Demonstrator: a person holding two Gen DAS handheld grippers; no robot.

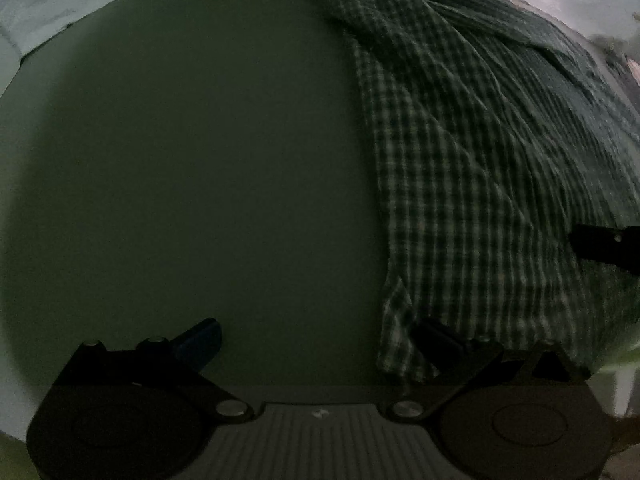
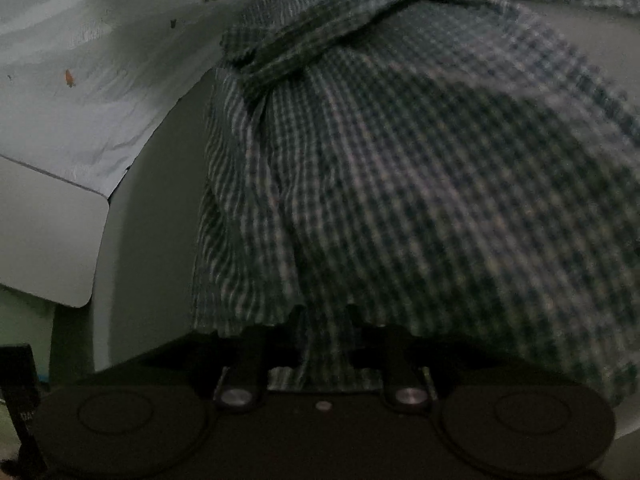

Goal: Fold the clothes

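In the left wrist view, the checked shirt (image 1: 480, 168) is spread over the right part of the counter (image 1: 180, 160), whose left part is left bare. One finger of the left tool (image 1: 316, 344) is laid against the shirt's near edge. In the right wrist view, a fold of the shirt (image 2: 400, 180) is found between the fingers of the right tool (image 2: 324, 320), and a printed sheet (image 2: 100, 60) is seen beyond the counter (image 2: 160, 220), to the left.

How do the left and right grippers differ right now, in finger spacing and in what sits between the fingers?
The left gripper has its fingers spread wide; the right gripper has them close together. Only bare grey table lies between the left gripper's fingers, while a fold of the green checked cloth runs between the right gripper's; whether its pads press it is unclear. Both sit at that cloth's edge.
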